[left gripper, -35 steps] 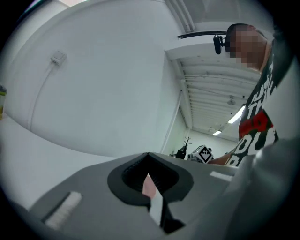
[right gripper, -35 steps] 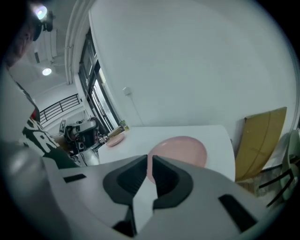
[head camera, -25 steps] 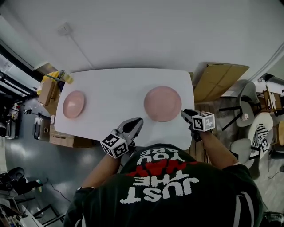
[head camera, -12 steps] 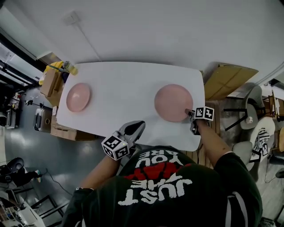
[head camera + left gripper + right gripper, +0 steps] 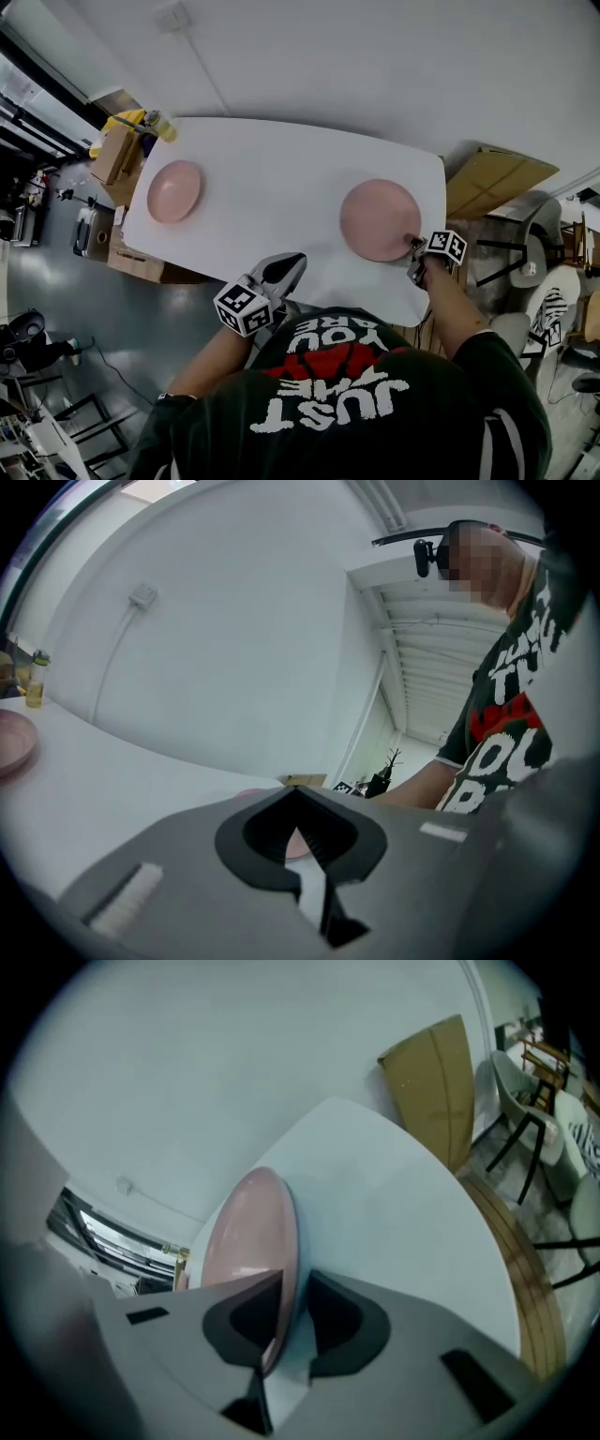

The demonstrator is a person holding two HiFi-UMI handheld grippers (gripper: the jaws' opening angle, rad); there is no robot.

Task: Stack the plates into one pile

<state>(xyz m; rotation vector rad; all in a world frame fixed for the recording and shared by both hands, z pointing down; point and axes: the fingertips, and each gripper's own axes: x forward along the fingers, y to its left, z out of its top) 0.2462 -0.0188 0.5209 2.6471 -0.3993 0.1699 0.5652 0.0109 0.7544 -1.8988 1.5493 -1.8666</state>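
Lowered to the white table [image 5: 272,202], the right gripper [image 5: 413,243] has just been closed on the rim of the larger plate [image 5: 378,217]. Two round, smooth pink plates are counted. The smaller plate [image 5: 174,190] lies well apart. The left gripper [image 5: 287,263] is held shut, empty.

Large pink plate [image 5: 380,220] at right, smaller pink plate [image 5: 174,190] well apart at left

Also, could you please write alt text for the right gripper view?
The right gripper has the near rim of a pink plate between its jaws, which have just been closing. The plate lies on a white table.
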